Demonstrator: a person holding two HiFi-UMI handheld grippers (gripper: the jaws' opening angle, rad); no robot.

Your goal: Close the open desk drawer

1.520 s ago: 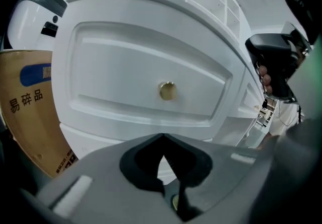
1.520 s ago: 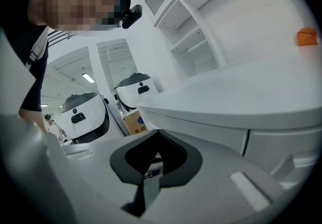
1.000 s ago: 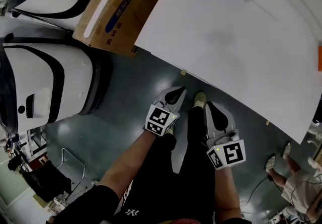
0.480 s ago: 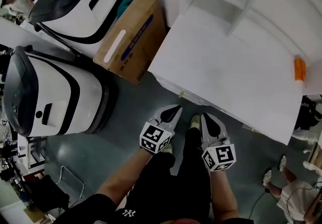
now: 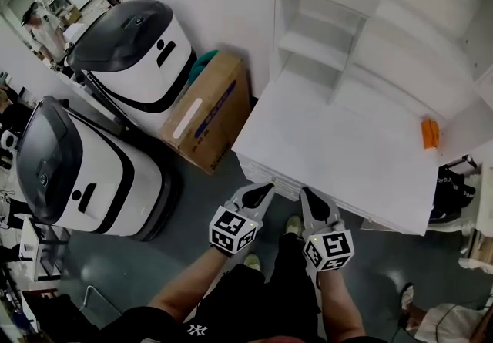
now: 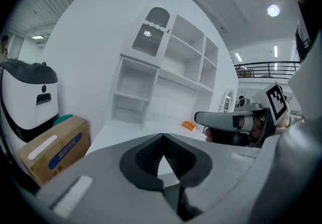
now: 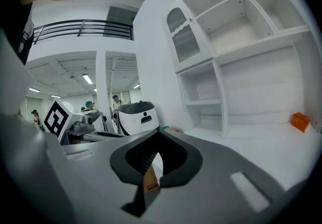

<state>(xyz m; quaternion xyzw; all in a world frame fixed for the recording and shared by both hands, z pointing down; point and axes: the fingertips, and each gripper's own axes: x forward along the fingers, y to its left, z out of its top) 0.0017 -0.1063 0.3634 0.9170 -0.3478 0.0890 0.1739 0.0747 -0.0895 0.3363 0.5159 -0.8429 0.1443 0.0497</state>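
Observation:
A white desk [image 5: 347,149] with a shelf hutch [image 5: 331,33] fills the upper right of the head view. Under its front left edge, thin layered lines mark a drawer front [image 5: 260,170]; how far out it stands I cannot tell. My left gripper [image 5: 266,187] and right gripper [image 5: 305,192] hover side by side just short of that edge, both shut and holding nothing. In the left gripper view the left gripper [image 6: 162,136] has its tips meeting toward the desk top. The right gripper [image 7: 160,131] likewise has its tips together.
A cardboard box [image 5: 208,110] leans at the desk's left side. Two white-and-black machines [image 5: 135,41] [image 5: 77,172] stand on the grey floor at the left. A small orange object [image 5: 430,133] lies on the desk's far right. A dark bag [image 5: 451,187] sits beyond the right end.
The view has pulled back and tilted up, so the hutch and both machines now show. Both grippers have come closer together below the desk's front edge and stay shut.

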